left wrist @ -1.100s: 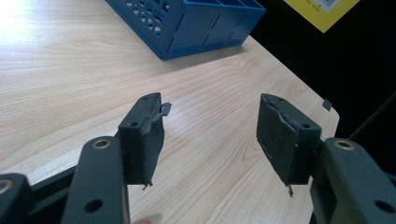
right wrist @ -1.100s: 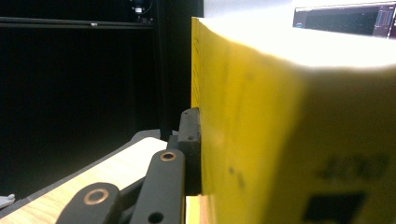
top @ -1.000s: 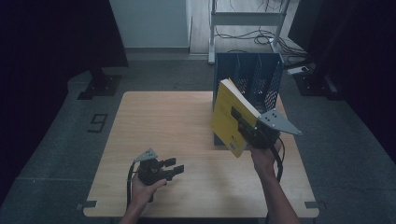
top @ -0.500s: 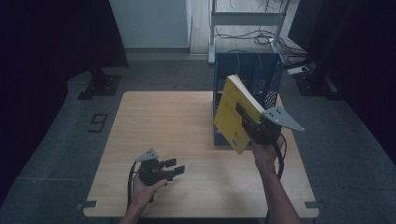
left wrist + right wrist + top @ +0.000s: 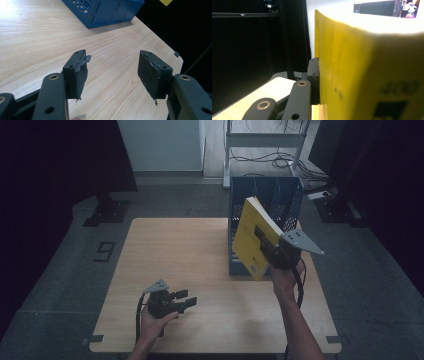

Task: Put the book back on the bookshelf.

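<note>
Your left tool (image 5: 186, 301) sits low at about seven o'clock on the bench (image 5: 200, 250), jaws spread wide with nothing between them; in the left gripper view, bare wood shows through the gap and the pads (image 5: 79, 75) look frayed at the edges. Over at three o'clock, your right tool (image 5: 265, 242) is clamped on the yellow book (image 5: 248, 240), holding it up off the bench and tilted, its top corner leaning toward one o'clock. The book is a thick paperback, bright yellow cover, pale page edges along its upper side, dark print near its lower corner. It hangs just in front of the blue file rack (image 5: 285, 195), overlapping the rack's near face. In the right gripper view one black jaw presses flat against the yellow cover (image 5: 352, 75).
</note>
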`<state>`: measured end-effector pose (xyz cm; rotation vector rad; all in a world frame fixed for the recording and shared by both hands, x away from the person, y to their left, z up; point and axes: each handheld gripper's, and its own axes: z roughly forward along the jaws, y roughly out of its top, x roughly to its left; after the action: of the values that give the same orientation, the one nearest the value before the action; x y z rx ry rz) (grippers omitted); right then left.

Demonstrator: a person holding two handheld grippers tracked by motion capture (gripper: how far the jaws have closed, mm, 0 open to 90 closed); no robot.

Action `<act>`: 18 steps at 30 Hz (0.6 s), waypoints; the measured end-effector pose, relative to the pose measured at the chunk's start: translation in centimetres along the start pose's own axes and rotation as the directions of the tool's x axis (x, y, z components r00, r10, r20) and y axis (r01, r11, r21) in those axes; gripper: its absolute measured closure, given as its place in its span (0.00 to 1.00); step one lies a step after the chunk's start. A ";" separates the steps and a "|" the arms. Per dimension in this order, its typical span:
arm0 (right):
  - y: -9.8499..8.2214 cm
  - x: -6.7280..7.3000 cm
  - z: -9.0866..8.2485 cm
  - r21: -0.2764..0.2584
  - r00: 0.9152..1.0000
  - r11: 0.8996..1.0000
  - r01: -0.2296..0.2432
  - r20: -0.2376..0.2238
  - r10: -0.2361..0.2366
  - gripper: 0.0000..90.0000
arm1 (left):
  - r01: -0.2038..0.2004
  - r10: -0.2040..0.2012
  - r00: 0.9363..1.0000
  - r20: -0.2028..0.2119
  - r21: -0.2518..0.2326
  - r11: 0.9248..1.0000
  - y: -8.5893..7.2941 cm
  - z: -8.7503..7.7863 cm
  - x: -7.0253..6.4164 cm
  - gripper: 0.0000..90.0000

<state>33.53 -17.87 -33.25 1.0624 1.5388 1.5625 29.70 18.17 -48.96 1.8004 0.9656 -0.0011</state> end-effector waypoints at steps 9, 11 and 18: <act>-0.3 -0.4 1.1 0.019 1.000 1.000 -0.003 0.023 0.003 0.83 | 0.001 -0.001 1.000 0.002 0.005 1.000 -0.1 0.1 0.0 0.45; -0.4 -0.4 1.4 0.023 1.000 1.000 -0.005 0.028 0.004 0.83 | 0.004 -0.004 1.000 0.002 0.005 1.000 -0.1 0.1 0.0 0.45; -0.6 -0.8 2.2 0.035 0.999 0.999 -0.010 0.045 0.008 0.83 | 0.008 -0.008 1.000 0.000 0.005 1.000 -0.1 -0.1 0.2 0.45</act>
<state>35.81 -17.61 -33.97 1.1180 1.5381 1.5122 29.79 18.38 -49.06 1.8012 0.9733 -0.0083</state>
